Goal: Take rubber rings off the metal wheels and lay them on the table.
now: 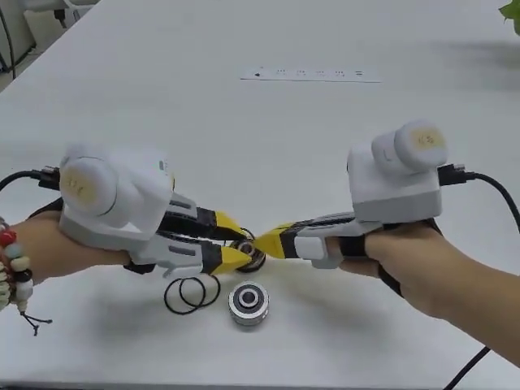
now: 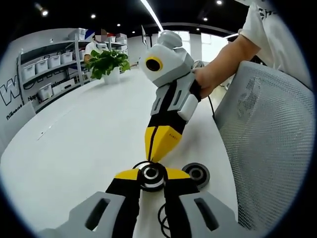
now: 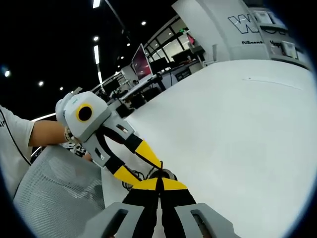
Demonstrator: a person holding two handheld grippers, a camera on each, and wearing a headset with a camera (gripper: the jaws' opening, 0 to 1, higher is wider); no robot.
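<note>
White tabletop (image 1: 325, 162) stretches wide under bright light, and near its front edge the two grippers meet tip to tip. The left gripper (image 1: 234, 242) is clenched on a metal wheel (image 1: 250, 255), with one yellow jaw on each side of it. The right gripper (image 1: 272, 242) comes from the opposite side with its jaws pressed together at the rim of this wheel (whether a ring is pinched between them I cannot tell). Two loose rubber rings (image 1: 192, 293) lie flat on the tabletop below the left gripper, overlapping each other. A second wheel (image 1: 249, 303) lies just beside them, and neither gripper touches it. In the left gripper view, shelves (image 2: 34, 74) along the far wall carry rows of pale storage bins (image 2: 49, 63); what is inside them is hidden. Near the shelves a white pot (image 2: 113, 75) stands on the tabletop and holds a leafy green plant (image 2: 105, 60).
</note>
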